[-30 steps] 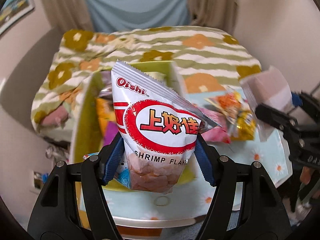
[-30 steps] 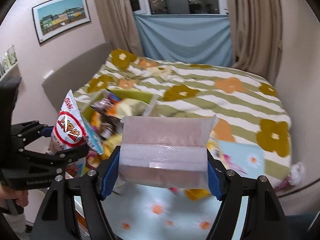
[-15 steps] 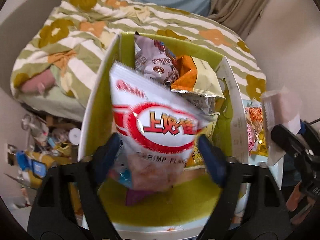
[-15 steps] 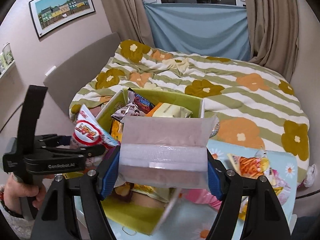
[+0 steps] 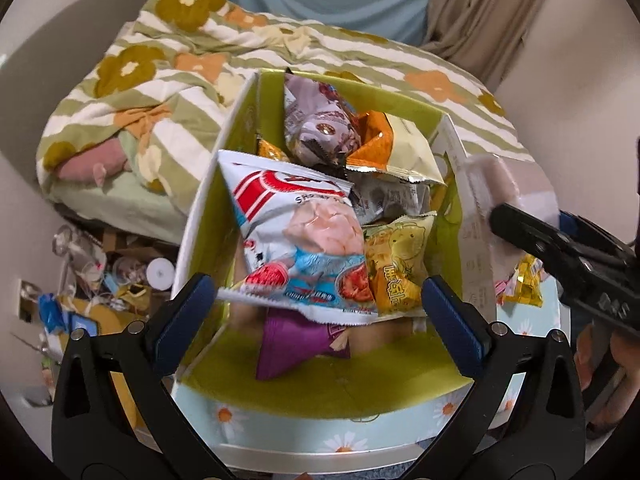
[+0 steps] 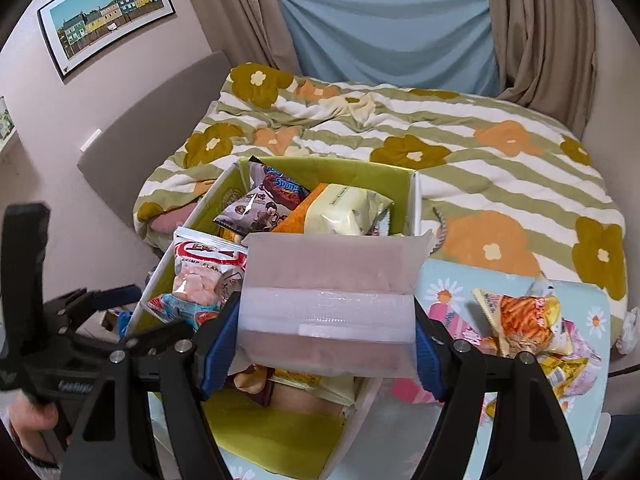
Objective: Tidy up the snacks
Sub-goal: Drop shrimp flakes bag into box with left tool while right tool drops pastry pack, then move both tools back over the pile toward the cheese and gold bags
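Observation:
A white box with a green inside (image 5: 320, 384) (image 6: 280, 420) stands on the table and holds several snack bags. The red-and-white Oishi shrimp flakes bag (image 5: 296, 236) (image 6: 204, 276) lies loose on top of them. My left gripper (image 5: 316, 308) is open and empty just before the bag; it also shows in the right wrist view (image 6: 116, 312). My right gripper (image 6: 326, 340) is shut on a frosted pink packet (image 6: 328, 296) and holds it above the box's right side; the packet also shows in the left wrist view (image 5: 508, 184).
Loose snack bags (image 6: 524, 324) lie on the pale blue daisy tablecloth (image 6: 448, 284) right of the box. A bed with a striped flower blanket (image 6: 400, 132) lies behind. Clutter (image 5: 100, 280) covers the floor to the left of the table.
My left gripper has carried the shrimp flakes bag over the box, opened and let it go; the bag now lies in the box. My right gripper has moved the pink packet over the box.

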`<act>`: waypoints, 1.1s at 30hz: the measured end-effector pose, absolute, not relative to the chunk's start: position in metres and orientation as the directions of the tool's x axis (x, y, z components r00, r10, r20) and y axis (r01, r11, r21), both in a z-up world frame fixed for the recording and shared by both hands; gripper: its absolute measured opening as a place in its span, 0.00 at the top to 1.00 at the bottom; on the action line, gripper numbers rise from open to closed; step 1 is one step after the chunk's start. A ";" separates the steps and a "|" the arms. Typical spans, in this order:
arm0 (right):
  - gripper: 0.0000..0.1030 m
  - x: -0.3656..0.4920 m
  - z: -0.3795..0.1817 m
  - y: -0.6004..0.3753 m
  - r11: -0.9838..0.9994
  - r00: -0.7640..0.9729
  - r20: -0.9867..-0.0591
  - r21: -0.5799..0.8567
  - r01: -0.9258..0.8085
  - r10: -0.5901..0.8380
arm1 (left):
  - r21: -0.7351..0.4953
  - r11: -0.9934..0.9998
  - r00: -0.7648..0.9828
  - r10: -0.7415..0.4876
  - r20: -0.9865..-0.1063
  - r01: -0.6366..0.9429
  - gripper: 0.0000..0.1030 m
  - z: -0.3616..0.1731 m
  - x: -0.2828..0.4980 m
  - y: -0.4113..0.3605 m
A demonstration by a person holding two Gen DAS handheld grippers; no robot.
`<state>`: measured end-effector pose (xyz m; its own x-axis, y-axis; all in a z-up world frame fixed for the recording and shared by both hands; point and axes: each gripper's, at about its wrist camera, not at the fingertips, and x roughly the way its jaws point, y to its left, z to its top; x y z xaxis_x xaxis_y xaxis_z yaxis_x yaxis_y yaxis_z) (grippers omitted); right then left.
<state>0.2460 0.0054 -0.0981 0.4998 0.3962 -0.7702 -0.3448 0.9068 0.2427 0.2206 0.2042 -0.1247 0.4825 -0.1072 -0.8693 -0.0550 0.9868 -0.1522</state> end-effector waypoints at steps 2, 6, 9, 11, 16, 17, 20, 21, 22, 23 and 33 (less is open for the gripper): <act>0.31 0.252 -0.100 0.009 0.901 0.484 -0.775 0.252 -0.354 0.407 | -0.145 0.987 0.486 -0.095 -0.869 -0.065 0.00 -0.124 0.217 0.204; 0.30 0.265 -0.108 0.023 0.893 0.454 -0.789 0.257 -0.370 0.415 | -0.108 0.990 0.475 -0.054 -0.878 -0.087 0.00 -0.128 0.213 0.203; 0.29 0.272 -0.118 0.034 0.894 0.442 -0.797 0.260 -0.365 0.412 | -0.095 0.990 0.470 -0.034 -0.882 -0.105 0.00 -0.135 0.210 0.205; 0.26 0.273 -0.120 0.036 0.888 0.441 -0.787 0.284 -0.362 0.431 | -0.095 0.989 0.468 -0.032 -0.883 -0.111 0.00 -0.139 0.208 0.206; 0.00 0.267 -0.121 0.035 0.883 0.472 -0.759 0.296 -0.364 0.449 | -0.102 0.988 0.459 -0.038 -0.887 -0.116 0.00 -0.147 0.206 0.207; 0.00 0.265 -0.121 0.034 0.884 0.478 -0.757 0.290 -0.365 0.446 | -0.105 0.988 0.459 -0.041 -0.888 -0.115 0.00 -0.147 0.205 0.207; 0.00 0.259 -0.121 0.031 0.885 0.485 -0.755 0.278 -0.374 0.442 | -0.113 0.987 0.465 -0.049 -0.884 -0.111 0.00 -0.146 0.204 0.207; 0.00 0.257 -0.120 0.030 0.885 0.488 -0.753 0.274 -0.376 0.441 | -0.114 0.988 0.468 -0.051 -0.882 -0.108 0.00 -0.144 0.203 0.206; 0.00 0.255 -0.118 0.029 0.887 0.493 -0.752 0.269 -0.376 0.437 | -0.113 0.988 0.472 -0.051 -0.880 -0.104 0.00 -0.142 0.203 0.205; 0.00 0.253 -0.116 0.028 0.889 0.499 -0.751 0.265 -0.374 0.434 | -0.110 0.989 0.476 -0.050 -0.878 -0.100 0.00 -0.140 0.202 0.205; 0.00 0.232 -0.081 0.016 0.890 0.536 -0.723 0.260 -0.375 0.436 | -0.099 0.995 0.551 -0.071 -0.831 -0.021 0.00 -0.105 0.189 0.187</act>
<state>0.2317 0.0163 -0.0806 0.5360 0.4365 -0.7227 -0.3747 0.8900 0.2596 0.1894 0.1869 -0.1049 0.5513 -0.0713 -0.8312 -0.0206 0.9949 -0.0989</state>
